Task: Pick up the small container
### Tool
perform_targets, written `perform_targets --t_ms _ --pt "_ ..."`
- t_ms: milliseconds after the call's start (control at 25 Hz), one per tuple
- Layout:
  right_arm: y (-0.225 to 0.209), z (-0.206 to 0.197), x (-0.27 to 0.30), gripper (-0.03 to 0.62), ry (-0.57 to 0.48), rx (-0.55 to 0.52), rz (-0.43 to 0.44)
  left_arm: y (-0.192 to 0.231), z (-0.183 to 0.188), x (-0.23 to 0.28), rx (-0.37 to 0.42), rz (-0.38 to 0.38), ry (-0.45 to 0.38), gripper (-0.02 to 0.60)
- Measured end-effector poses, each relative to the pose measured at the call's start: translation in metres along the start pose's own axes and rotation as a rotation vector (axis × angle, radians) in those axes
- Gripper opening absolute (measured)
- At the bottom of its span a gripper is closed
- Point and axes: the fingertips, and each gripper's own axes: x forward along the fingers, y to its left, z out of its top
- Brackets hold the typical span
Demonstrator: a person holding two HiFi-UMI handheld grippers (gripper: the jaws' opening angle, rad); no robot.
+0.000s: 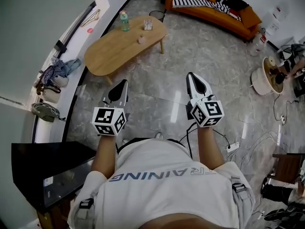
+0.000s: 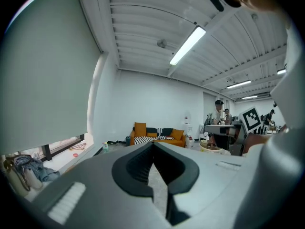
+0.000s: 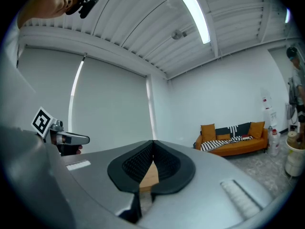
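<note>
Head view: left hand-held gripper (image 1: 124, 83) and right hand-held gripper (image 1: 191, 75), both pressed together and empty, point toward the small container (image 1: 141, 40) on the table (image 1: 114, 52) well ahead, apparently lining up.

Light brown wood on the counter (image 1: 119, 49). Pale pink on the small container (image 1: 141, 40), green on the bottle (image 1: 124, 21) near it. Bright orange on the sofa (image 1: 224, 14), with black and white stripes on the blanket (image 1: 190, 1) over it. Shiny grey with cloudy marks on the floor (image 1: 214, 70). Silver grey on the left gripper (image 1: 125, 82) and the right gripper (image 1: 190, 75), black on the inside of the fingers (image 2: 136, 168). White with black square marks on each cube (image 1: 108, 120). White on the shirt (image 1: 162, 190), with grey letters. Black on the cabinet (image 1: 43, 171). White on the ceiling (image 2: 143, 27).
</note>
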Motion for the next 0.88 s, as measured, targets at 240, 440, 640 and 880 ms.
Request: perform_targets --t_ms 240,440,640,880 --pt "-0.034 -0.012 0.0 0.017 0.04 -0.001 0.028 -0.011 -0.01 0.019 -0.036 0.045 0.02 0.0" --pt "-0.046 -0.018 0.014 0.017 0.055 0.005 0.041 -0.016 -0.01 0.042 -0.033 0.035 0.022 0.0" --pt "-0.062 -0.021 0.033 0.017 0.063 0.008 0.026 -0.01 -0.012 0.073 -0.028 0.004 0.031 0.0" --pt "-0.082 -0.017 0.073 0.017 0.065 0.012 -0.011 0.011 -0.005 0.119 -0.031 -0.032 0.04 0.0"
